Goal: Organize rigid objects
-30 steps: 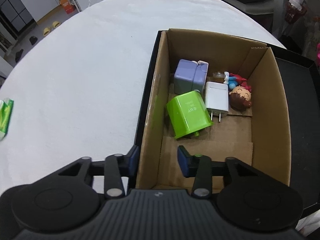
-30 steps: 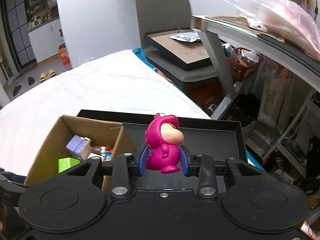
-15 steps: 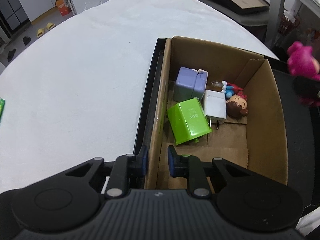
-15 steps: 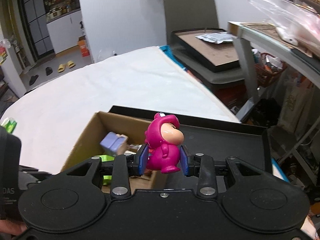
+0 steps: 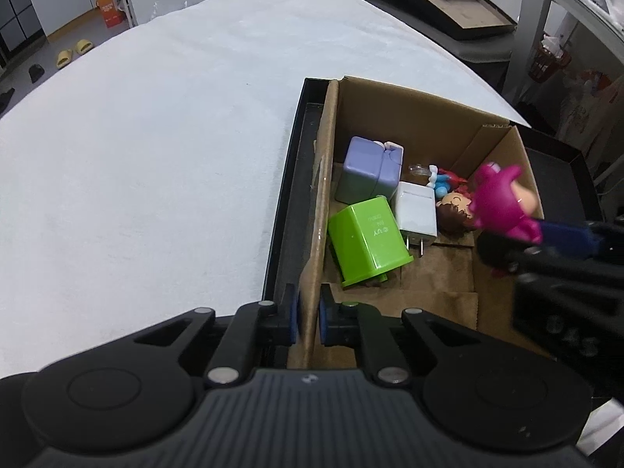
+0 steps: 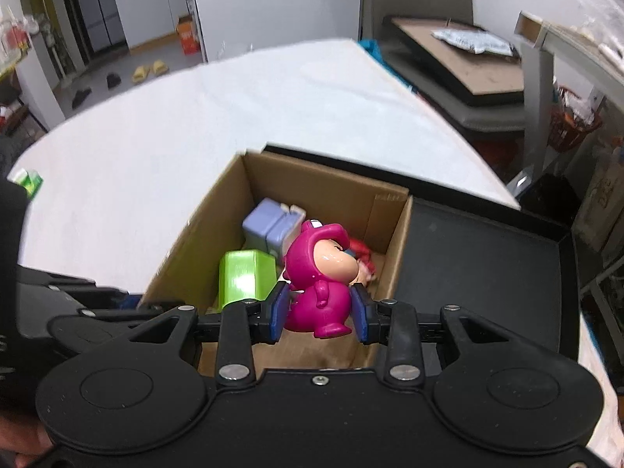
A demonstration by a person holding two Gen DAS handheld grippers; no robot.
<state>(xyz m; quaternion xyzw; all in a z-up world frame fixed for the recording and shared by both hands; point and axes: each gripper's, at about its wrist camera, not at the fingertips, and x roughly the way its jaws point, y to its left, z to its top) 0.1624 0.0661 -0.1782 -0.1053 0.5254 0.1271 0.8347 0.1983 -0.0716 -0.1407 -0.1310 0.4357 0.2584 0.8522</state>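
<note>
Cardboard box (image 5: 503,280), one only, sits in the left part of a single black tray (image 6: 483,257) on a white table (image 5: 148,163). Inside it lie three plug-shaped blocks: one lavender block (image 5: 358,173), one white charger (image 5: 415,214) with two metal prongs, and one green block (image 5: 364,243) lying tilted on its side against the white one. Beside the charger are two small figures: one brown-haired doll head (image 5: 452,214) and one blue-and-red figure (image 5: 442,179) partly hidden behind it. The green block carries pale printed letters that read roughly "UY", seen upside down; the smaller print beside them is too fine to read. The left gripper (image 5: 309,319) has its two blue pads pressed onto the near left wall of the box, one pad outside and one inside, pinching the cardboard. The right gripper (image 6: 319,312) pinches one magenta figure (image 6: 321,277), a hooded toy with a peach face, by its lower body, and holds it upright over the right half of the open box, above the other toys and not touching them. Far left on the table lies one small green packet (image 6: 29,185), its markings unreadable. An orange carton (image 5: 111,7) stands on the floor by the far wall, its print too small to make out.
</note>
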